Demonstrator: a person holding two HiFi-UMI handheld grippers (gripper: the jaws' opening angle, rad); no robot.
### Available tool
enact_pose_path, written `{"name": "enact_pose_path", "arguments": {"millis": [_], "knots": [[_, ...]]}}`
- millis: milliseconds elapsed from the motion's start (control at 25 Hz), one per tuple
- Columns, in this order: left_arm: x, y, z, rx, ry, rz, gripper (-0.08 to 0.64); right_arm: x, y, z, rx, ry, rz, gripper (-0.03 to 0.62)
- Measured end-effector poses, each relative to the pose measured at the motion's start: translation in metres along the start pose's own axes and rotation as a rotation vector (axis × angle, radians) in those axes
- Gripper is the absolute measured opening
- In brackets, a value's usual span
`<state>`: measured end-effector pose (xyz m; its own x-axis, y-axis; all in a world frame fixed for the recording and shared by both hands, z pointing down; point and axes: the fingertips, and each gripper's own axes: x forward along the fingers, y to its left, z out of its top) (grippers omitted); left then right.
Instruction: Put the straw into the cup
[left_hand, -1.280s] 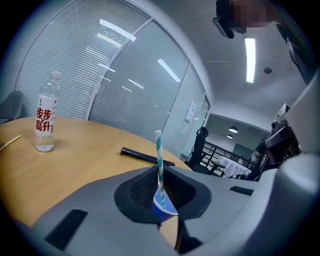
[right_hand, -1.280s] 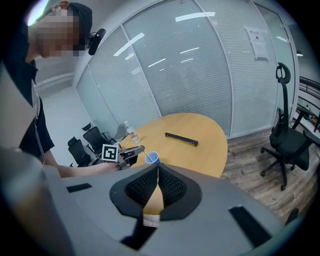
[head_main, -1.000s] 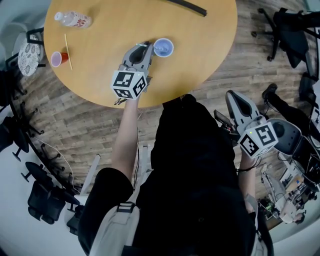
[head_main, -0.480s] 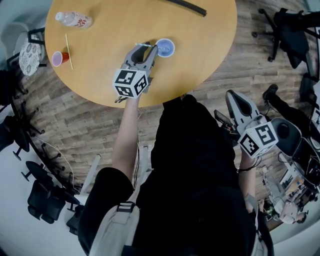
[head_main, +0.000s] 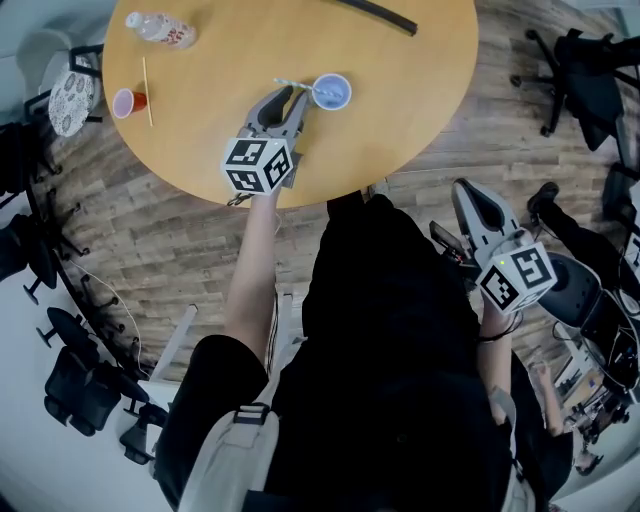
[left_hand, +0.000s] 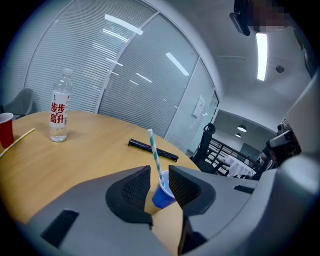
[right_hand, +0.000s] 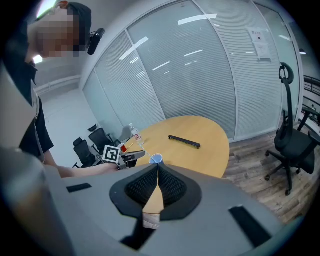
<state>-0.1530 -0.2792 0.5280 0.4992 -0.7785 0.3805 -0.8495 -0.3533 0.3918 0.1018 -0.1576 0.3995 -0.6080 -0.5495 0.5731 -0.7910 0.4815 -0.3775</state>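
Looking down from the head view, the round wooden table has a lot of bare top on its right half and in the middle. Its near edge curves just under the left gripper's marker cube. Black chairs stand on the wood floor at both sides, well apart from the table.

The blue cup stands well in from the edge, with bare table all round it. The striped straw stands in this cup. It leans back toward the left gripper, so its top end is up over the jaw tips. The left jaws are a little apart, and the gap is wider than the straw, so they pinch nothing. In the left gripper view the cup shows through that gap, just past the tips.

The right gripper hangs off the table, low by the person's right side and far from the cup. Its jaws are pressed together at the tips with nothing in them.

Counting things on the table: two cups, the blue one and a red cup near the left edge. Two straws, the striped one and a yellow straw lying flat beside the red cup. One water bottle. One long black bar at the far side.
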Motion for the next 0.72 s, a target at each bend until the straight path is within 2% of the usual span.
{"name": "enact_pose_path", "arguments": {"millis": [160,360,720], "knots": [[-0.021,-0.010,0.004,0.005,-0.020,0.051,0.109,-0.010,-0.002,0.001,-0.018,-0.020,0.037,0.018],[-0.058,-0.031,0.016,-0.018,-0.091,0.093,0.109,-0.025,-0.002,0.001,-0.046,-0.050,0.087,0.018],[-0.114,-0.096,0.010,-0.027,-0.164,0.135,0.075,-0.057,0.003,-0.014,-0.083,-0.102,0.174,0.018]]}}
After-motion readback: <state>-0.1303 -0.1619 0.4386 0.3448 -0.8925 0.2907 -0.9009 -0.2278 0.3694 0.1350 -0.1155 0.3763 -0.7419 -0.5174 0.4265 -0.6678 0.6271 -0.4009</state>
